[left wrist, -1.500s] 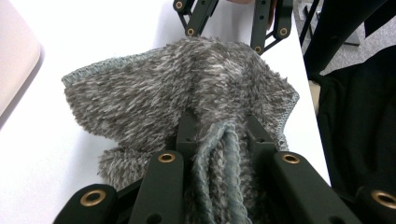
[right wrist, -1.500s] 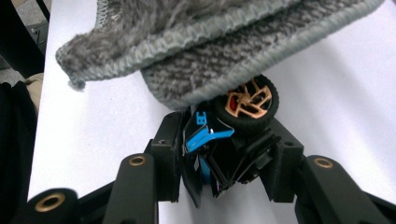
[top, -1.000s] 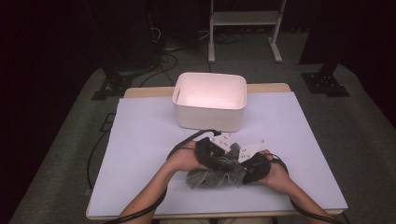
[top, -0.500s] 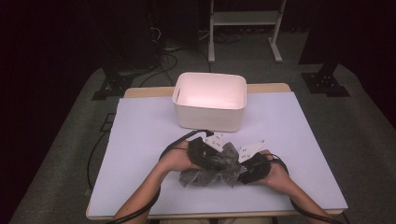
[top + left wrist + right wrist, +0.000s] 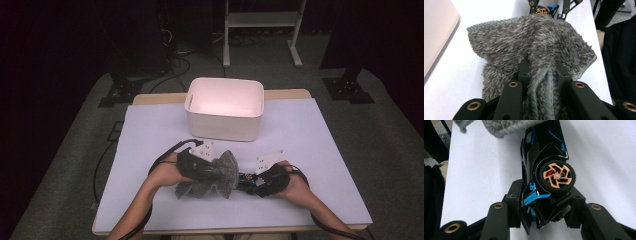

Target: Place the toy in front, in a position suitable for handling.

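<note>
Left gripper (image 5: 212,172), clamped on grey cloth (image 5: 215,175), has slid left off toy car (image 5: 247,181); right gripper (image 5: 255,182) clamps car; wiping likely ongoing.

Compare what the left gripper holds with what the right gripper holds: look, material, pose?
The grey cloth in the left gripper is soft and shaggy; the toy car in the right gripper is hard and glossy.
The cloth is plain grey with a stitched hem; the car is black with blue trim and orange wheel spokes.
The cloth is bunched and fans out limp; the car keeps its shape, lying on its side, wheel facing up.
Both are clamped between jaws, low over the white table.
</note>
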Demonstrator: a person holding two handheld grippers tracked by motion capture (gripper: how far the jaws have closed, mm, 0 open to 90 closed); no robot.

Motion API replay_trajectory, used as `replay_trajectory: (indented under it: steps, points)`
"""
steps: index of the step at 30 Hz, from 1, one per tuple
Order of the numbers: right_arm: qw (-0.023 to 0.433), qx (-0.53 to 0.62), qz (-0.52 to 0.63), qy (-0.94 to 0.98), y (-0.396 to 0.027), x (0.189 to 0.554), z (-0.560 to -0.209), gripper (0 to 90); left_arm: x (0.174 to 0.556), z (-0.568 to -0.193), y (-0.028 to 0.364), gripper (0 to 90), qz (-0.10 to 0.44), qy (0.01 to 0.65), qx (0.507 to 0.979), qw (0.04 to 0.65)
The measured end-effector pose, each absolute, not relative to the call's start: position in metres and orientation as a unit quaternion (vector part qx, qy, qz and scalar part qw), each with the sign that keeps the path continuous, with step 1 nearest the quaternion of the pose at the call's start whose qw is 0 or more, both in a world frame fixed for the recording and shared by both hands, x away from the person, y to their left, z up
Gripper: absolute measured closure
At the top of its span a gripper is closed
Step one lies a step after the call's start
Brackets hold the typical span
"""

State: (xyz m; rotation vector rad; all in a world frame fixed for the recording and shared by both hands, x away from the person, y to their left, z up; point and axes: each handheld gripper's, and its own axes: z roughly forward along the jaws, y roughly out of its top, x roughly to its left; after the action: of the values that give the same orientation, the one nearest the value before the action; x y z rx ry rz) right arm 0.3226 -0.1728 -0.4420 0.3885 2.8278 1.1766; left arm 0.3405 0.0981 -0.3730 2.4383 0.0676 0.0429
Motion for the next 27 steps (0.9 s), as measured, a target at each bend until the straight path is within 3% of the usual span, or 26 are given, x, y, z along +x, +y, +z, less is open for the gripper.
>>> replay_trajectory:
  steps: [12, 27]
  points:
    - [0.023, 0.129, 0.381, 0.915, -0.173, 0.323, -0.442, 55.9, 0.343, -0.372, 0.107, 73.1, 0.016, 0.039, 0.937, 0.347]
    - [0.024, 0.127, 0.379, 0.916, -0.172, 0.323, -0.442, 55.9, 0.341, -0.368, 0.021, 73.1, 0.005, -0.052, 0.944, 0.327]
